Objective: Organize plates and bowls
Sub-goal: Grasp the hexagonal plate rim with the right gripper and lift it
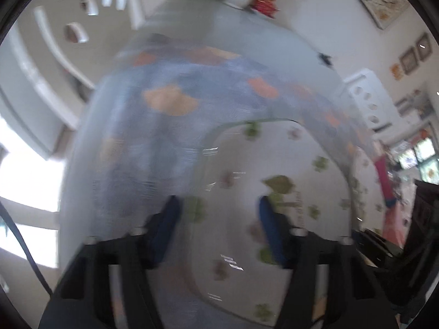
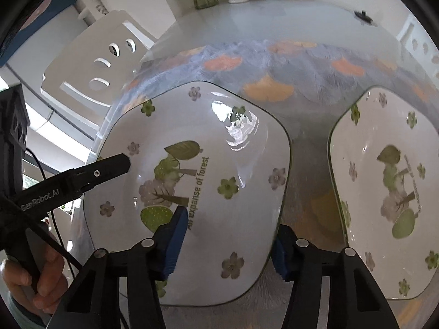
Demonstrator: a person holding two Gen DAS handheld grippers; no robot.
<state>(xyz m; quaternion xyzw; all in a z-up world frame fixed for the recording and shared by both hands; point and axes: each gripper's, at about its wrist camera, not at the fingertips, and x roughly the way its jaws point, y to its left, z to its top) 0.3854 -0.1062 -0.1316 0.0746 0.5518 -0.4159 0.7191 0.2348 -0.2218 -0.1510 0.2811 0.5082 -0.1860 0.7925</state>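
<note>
I straddle the right rim of a white, square-ish ceramic plate with a forest print (image 2: 192, 186) with my right gripper (image 2: 227, 244), jaws apart. My left gripper (image 2: 120, 164), also apart, straddles its left rim at the table's left edge. Glazed, slippery, breakable: grip the rims firmly.
</note>
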